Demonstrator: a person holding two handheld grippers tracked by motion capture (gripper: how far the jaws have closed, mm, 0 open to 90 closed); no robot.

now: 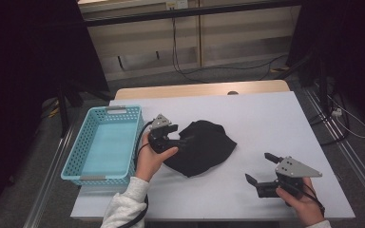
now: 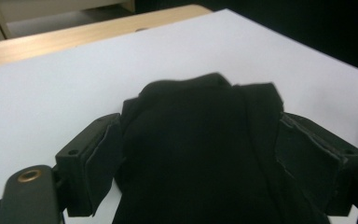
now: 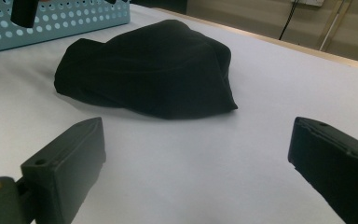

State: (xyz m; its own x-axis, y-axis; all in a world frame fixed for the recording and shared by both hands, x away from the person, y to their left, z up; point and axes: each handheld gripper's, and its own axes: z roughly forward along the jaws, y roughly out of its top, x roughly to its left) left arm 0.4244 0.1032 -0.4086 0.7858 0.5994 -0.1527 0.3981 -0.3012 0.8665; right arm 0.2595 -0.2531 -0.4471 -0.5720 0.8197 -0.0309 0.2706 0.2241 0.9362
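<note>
Where grippers wait: one cloth (image 1: pixel 202 147), one basket (image 1: pixel 105 145).

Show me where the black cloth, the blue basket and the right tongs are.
black cloth (image 1: pixel 204 146), high view, middle of the fabric.
blue basket (image 1: pixel 136 142), high view, right wall.
right tongs (image 1: pixel 261 167), high view, gap between the fingertips.

Left hand-held gripper (image 1: pixel 171 134) has its jaws spread, gripped from below; right hand-held gripper (image 1: pixel 261 167) wide open, low.
</note>
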